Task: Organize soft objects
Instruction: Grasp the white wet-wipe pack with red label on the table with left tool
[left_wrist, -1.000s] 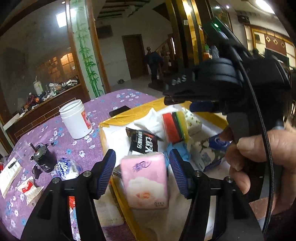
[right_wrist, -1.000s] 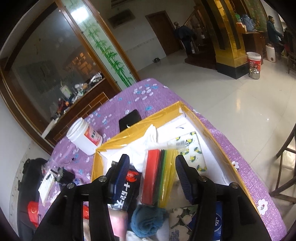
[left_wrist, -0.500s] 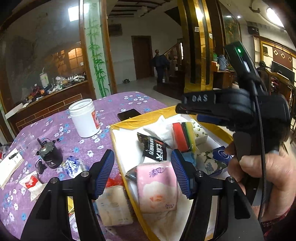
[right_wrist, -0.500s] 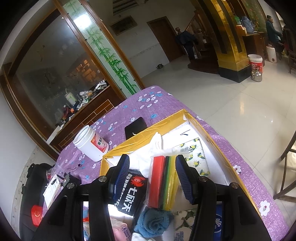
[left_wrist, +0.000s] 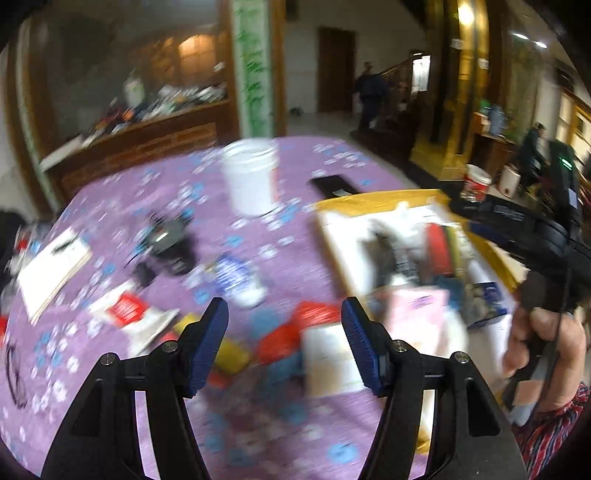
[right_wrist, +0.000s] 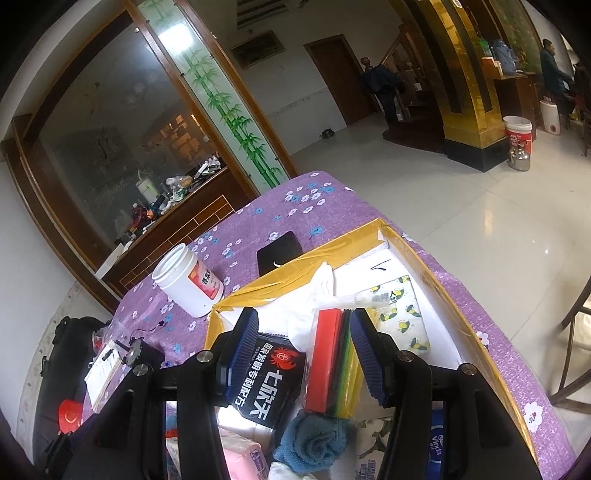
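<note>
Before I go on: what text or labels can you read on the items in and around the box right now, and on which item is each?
"七欣天", with a red crab logo and a smaller line too small to read: black packet in the yellow-rimmed box.
"Vinda": blue pack beside the right gripper.
Red label with characters, not legible: white tub.
Barcode strip, too small: lemon-print tissue pack.
Left wrist view: too blurred to read.

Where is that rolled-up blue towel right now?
In the right wrist view, the blue towel lies in the yellow box, low in the middle, just below the coloured sponge pack and beside the black packet.
</note>
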